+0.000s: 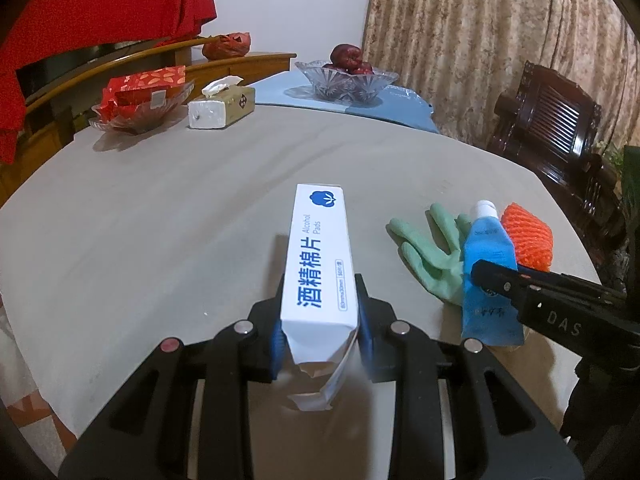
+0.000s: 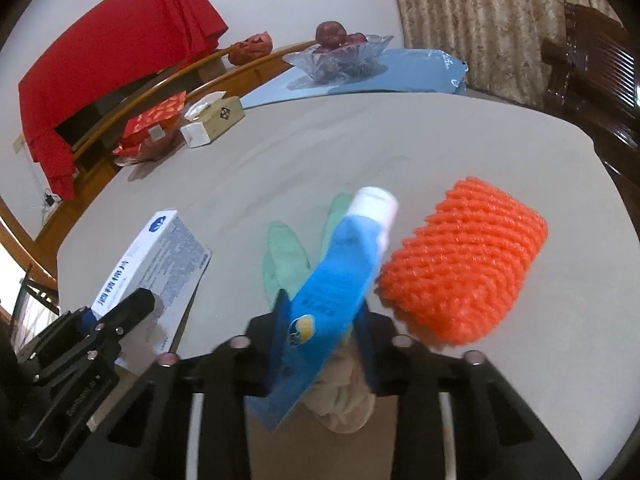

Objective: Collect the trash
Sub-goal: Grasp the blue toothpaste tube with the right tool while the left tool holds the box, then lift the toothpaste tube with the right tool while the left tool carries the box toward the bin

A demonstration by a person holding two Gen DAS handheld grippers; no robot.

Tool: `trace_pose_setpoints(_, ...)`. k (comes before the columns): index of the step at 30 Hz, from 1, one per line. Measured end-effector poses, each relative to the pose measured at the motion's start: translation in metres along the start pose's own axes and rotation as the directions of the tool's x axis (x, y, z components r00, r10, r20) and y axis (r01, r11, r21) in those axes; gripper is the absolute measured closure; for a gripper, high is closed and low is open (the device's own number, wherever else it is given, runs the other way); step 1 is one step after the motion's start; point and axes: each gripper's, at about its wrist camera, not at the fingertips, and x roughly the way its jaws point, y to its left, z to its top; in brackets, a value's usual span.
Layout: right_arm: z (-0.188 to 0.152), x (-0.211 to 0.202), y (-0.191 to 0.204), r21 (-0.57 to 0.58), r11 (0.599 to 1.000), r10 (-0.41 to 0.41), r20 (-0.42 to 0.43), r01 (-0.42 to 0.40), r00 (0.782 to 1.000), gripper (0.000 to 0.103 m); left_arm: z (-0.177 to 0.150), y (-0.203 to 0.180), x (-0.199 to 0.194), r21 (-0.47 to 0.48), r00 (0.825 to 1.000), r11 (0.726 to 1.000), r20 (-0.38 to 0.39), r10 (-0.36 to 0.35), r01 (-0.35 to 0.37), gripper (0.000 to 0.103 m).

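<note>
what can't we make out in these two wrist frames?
- Trash bin: in neither view.
- Blue pouch label: right wrist view, motion-blurred; in the left wrist view the right gripper crosses it.
- Green glove cuff: hidden behind the pouch in both views.
- Alcohol pad box near end: crumpled between the left gripper pads; contents not visible.
- Orange foam net: left wrist view, mostly behind the pouch.

home dining room, fruit bowl [image 1: 347,80], curtains [image 1: 480,40]
</note>
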Motion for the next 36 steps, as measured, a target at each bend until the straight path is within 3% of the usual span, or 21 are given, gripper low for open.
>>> trace_pose_setpoints(3, 0.001, -0.005, 0.000, -0.007, 1.000, 0.014, 0.016, -0.014, 1.000, 0.088, 0.001, 0.000, 0.001, -0.002, 1.000, 1.000, -0.001, -0.002, 0.002, 0.075)
trace_pose_setpoints(11, 0.003, -0.033, 0.001, -0.046, 0.998, 0.035, 0.059, -0.032, 0.998, 0.097, 0.005, -0.006, -0.004, -0.002, 1.000, 1.000, 0.010, -0.027, 0.027, 0.075)
trace_pose_setpoints(18, 0.004, -0.041, 0.000, -0.075, 0.997, 0.017, 0.050, -0.013, 0.999, 0.097, 0.000, -0.019, -0.011, 0.014, 0.999, 0.998, 0.005, -0.053, 0.053, 0.075)
trace_pose_setpoints(30, 0.003, -0.033, 0.008, -0.080, 0.996, 0.051, 0.032, -0.048, 0.998, 0.094, -0.008, -0.013, -0.012, 0.020, 1.000, 0.999, -0.012, -0.028, 0.028, 0.075)
trace_pose_setpoints(36, -0.005, -0.019, 0.013, -0.092, 0.995, 0.031, -0.019, -0.033, 0.999, 0.093, -0.007, -0.011, -0.011, 0.018, 1.000, 0.999, -0.014, -0.027, 0.027, 0.075)
